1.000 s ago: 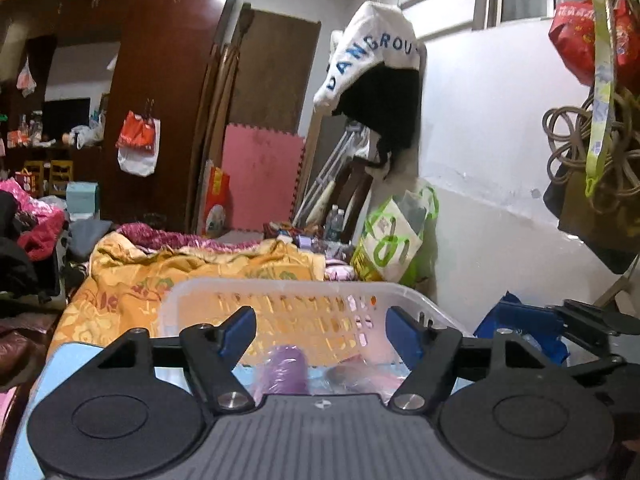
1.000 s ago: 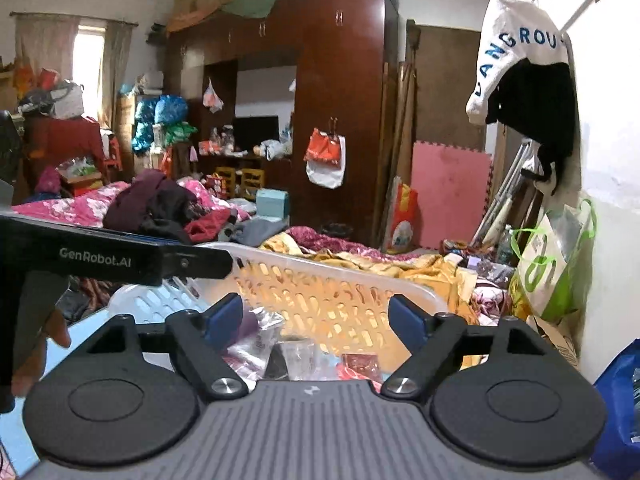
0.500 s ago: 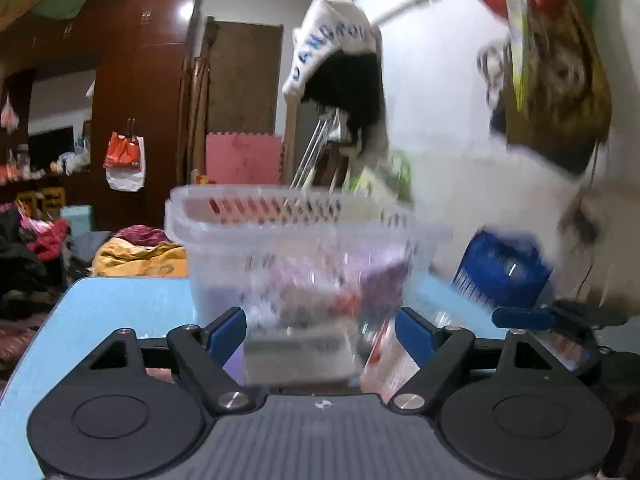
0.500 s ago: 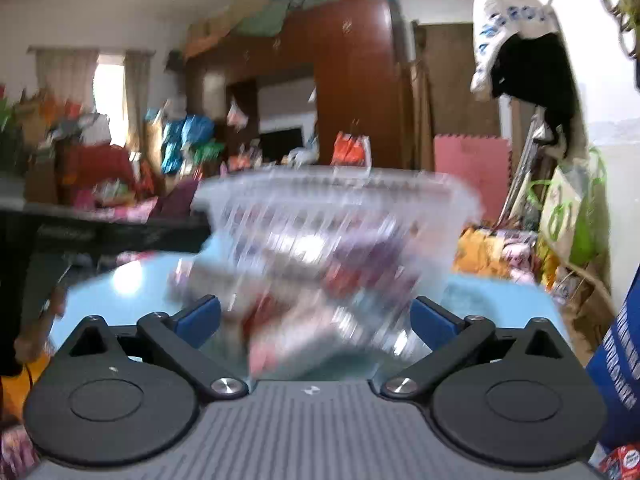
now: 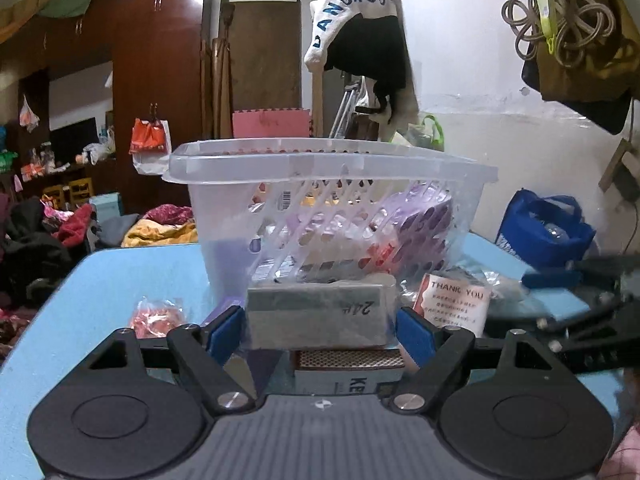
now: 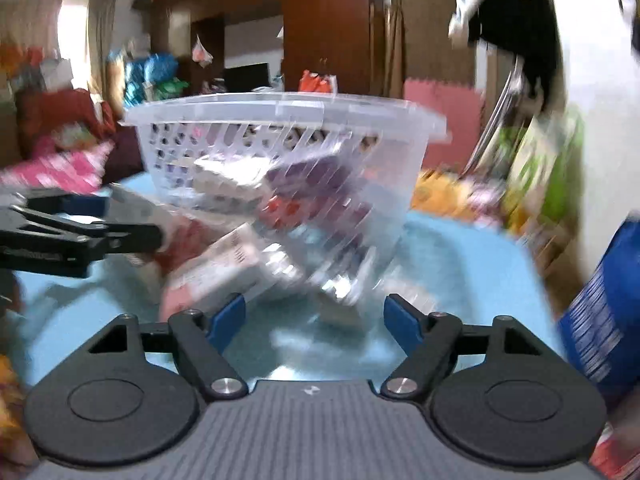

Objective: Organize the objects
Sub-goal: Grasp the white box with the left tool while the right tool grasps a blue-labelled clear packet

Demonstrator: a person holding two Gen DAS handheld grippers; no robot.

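Observation:
A clear slotted plastic basket (image 5: 332, 168) stands on the blue table (image 5: 120, 276), holding several packets and a purple item. My left gripper (image 5: 320, 330) is open, low over the table, its blue pads either side of a grey box marked "24P" (image 5: 316, 312) that lies on a matchbox (image 5: 344, 368). A "THANK YOU" card (image 5: 456, 304) and a red packet (image 5: 156, 314) lie beside it. In the blurred right wrist view my right gripper (image 6: 314, 320) is open in front of the basket (image 6: 280, 120), with loose packets (image 6: 224, 264) ahead.
A blue bag (image 5: 544, 232) sits right of the table by the white wall. Bedding and clothes (image 5: 160, 228) lie beyond the far edge. The right gripper's body shows at the right of the left wrist view (image 5: 592, 304).
Both grippers have dropped from above the basket rim to table level in front of it. The left gripper now straddles the grey box.

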